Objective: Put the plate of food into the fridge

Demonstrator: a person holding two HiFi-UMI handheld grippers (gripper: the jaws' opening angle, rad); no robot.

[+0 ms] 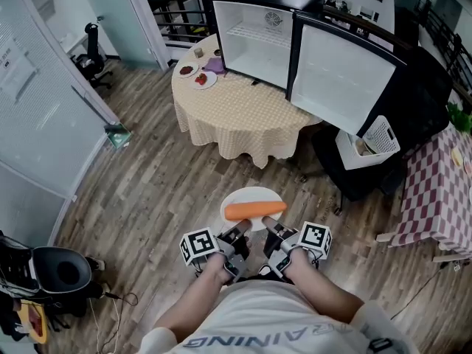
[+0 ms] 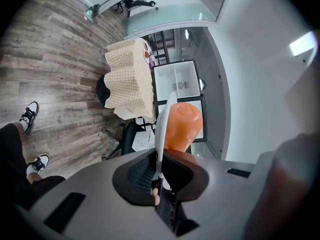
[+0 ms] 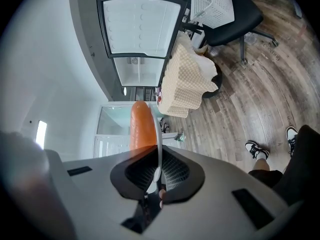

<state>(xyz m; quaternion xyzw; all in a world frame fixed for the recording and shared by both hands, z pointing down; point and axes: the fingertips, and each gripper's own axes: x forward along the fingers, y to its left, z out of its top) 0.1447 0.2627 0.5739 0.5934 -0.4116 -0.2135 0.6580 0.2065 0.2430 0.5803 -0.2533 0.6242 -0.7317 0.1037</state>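
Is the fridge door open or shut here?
Open: the fridge door stands swung wide, and the fridge shows its white inside and a wire shelf.

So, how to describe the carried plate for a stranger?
From the checked-cloth table before the open fridge, look nearer, above the wooden floor. There the left gripper and right gripper clamp one white plate. Unlike the small plates on the table, it bears a single carrot.

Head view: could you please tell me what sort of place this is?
Likely an office or lab staged for dining: glass partitions, an office chair, an open fridge beside a clothed table.
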